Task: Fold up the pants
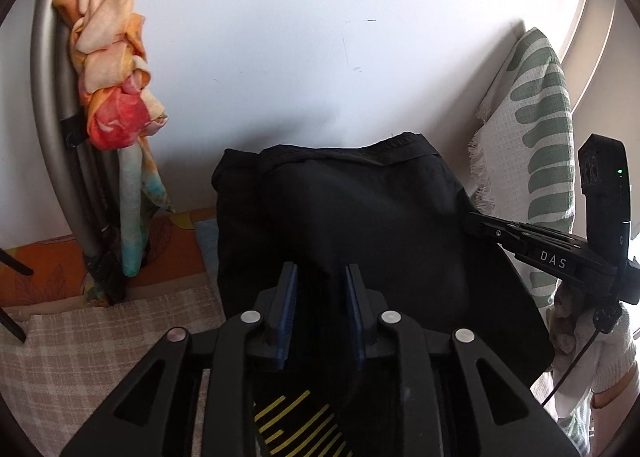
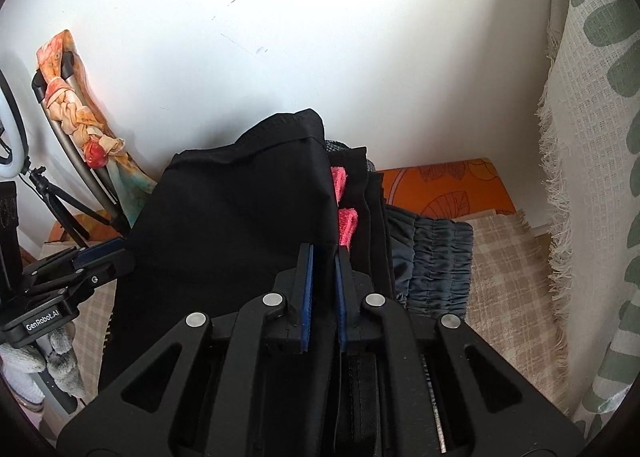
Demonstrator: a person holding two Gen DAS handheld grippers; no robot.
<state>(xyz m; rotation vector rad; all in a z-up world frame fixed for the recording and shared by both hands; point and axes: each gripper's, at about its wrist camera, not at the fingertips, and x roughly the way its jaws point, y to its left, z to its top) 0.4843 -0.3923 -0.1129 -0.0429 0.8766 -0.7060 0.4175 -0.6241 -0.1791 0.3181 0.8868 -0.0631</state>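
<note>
The black pants (image 1: 360, 217) lie folded in a thick bundle on the checked cloth, waistband toward the white wall; they also show in the right wrist view (image 2: 240, 225). My left gripper (image 1: 322, 269) has its blue-padded fingers around black fabric at the bundle's near left edge. My right gripper (image 2: 323, 253) is pinched on the bundle's right edge, and it shows at the right of the left wrist view (image 1: 476, 223). The left gripper shows at the left of the right wrist view (image 2: 108, 253).
A pile of folded clothes (image 2: 432, 261) with grey and pink pieces sits right of the pants. A green-patterned white throw (image 1: 536, 161) hangs at right. A braided orange scarf (image 1: 112, 57) on grey tubes and a ring light tripod (image 2: 60, 197) stand at left.
</note>
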